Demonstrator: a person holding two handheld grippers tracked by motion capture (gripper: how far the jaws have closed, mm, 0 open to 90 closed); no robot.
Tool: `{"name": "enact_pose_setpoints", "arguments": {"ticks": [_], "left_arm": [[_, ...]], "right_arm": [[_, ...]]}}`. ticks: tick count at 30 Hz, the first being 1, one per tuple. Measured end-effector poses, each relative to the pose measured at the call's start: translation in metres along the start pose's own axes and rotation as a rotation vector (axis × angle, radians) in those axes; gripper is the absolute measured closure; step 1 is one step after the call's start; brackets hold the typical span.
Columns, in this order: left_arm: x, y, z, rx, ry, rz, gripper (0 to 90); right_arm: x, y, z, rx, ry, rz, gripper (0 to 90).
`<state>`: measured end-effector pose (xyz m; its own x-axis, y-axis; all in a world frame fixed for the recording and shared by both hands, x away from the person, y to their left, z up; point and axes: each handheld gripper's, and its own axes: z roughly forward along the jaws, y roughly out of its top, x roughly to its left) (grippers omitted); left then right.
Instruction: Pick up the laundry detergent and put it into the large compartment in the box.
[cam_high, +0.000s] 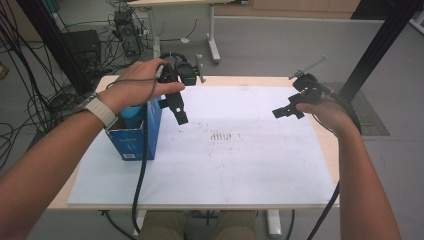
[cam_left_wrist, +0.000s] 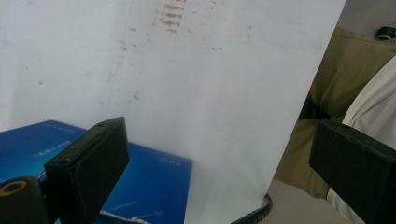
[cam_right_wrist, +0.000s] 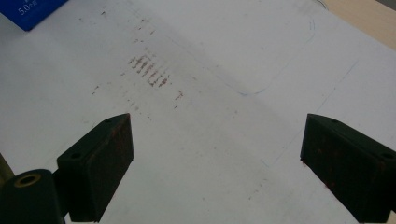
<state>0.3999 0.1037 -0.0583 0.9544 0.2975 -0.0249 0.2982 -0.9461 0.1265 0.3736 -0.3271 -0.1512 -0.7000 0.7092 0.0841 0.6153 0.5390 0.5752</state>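
The left gripper (cam_high: 179, 111) hangs with its jaws spread wide and empty, just beside the blue box (cam_high: 135, 132) at the left of the white sheet (cam_high: 240, 165). The right gripper (cam_high: 289, 111), likewise spread and empty, hovers near the sheet's far right. Its own view shows reddish smudges (cam_right_wrist: 149, 70) and a corner of the box with "5.0" legible — other print is too blurred. The left gripper view catches the person's trousers (cam_left_wrist: 336, 70) beyond the sheet's edge.

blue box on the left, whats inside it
A light blue cylinder-like thing sticks up out of the open blue box. The person's left hand and the box walls cover the rest, so anything deeper inside is hidden.
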Motion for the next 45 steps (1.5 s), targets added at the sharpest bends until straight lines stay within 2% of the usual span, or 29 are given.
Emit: {"name": "enact_pose_setpoints", "arguments": {"ticks": [9,17,32,45], "left_arm": [[-0.01,0.008,0.016,0.002,-0.007,0.072,5.7],[-0.017,0.012,0.026,0.016,-0.011,0.104,5.7],[-0.028,0.013,0.035,0.025,-0.001,0.122,5.7],[-0.028,0.01,0.038,0.02,-0.007,0.123,5.6]], "right_arm": [[0.001,-0.005,-0.002,0.0,-0.004,0.013,9.7],[0.003,-0.008,-0.006,-0.006,-0.013,0.02,9.7],[0.01,-0.011,-0.01,-0.011,-0.018,0.017,9.7],[0.011,-0.012,-0.009,-0.015,-0.018,0.022,9.3]]}}
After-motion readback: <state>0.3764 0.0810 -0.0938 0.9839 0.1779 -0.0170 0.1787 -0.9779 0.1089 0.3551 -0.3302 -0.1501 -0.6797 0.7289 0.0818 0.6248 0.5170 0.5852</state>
